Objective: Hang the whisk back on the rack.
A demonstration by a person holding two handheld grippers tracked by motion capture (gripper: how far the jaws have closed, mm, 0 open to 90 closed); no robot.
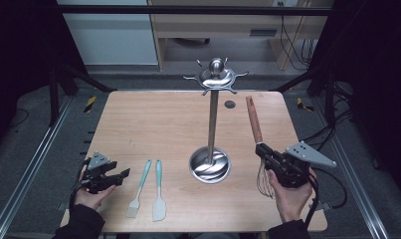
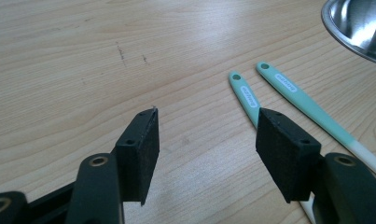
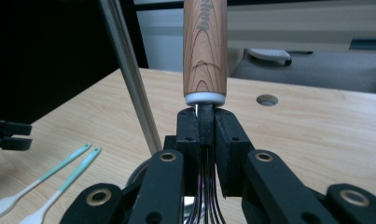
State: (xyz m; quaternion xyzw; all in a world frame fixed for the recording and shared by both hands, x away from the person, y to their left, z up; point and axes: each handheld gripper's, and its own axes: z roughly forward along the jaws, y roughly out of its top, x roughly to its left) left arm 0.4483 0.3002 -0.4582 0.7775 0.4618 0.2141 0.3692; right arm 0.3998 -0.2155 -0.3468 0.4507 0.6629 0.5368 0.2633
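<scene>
My right gripper (image 3: pixel 205 128) jaws clamp the whisk (image 1: pixel 254 119) at its wire neck, handle up, right of the rack (image 1: pixel 213 119). Next: hang it on a hook. Left gripper (image 2: pixel 206 144) jaws gape empty.

The whisk (image 1: pixel 258 144) has a reddish-brown wooden handle (image 3: pixel 205 46) with a pale ring at its lower end, and a bundle of thin dark wires (image 3: pixel 205 205) running from that ring. It is held at the neck just below the handle, where the wires gather, off the table at the near right. In the high view the handle points to the far side, leaning slightly left, and the wire loops (image 1: pixel 264 181) hang towards the near edge. It stands to the right of the steel rack's round base, apart from it.
</scene>
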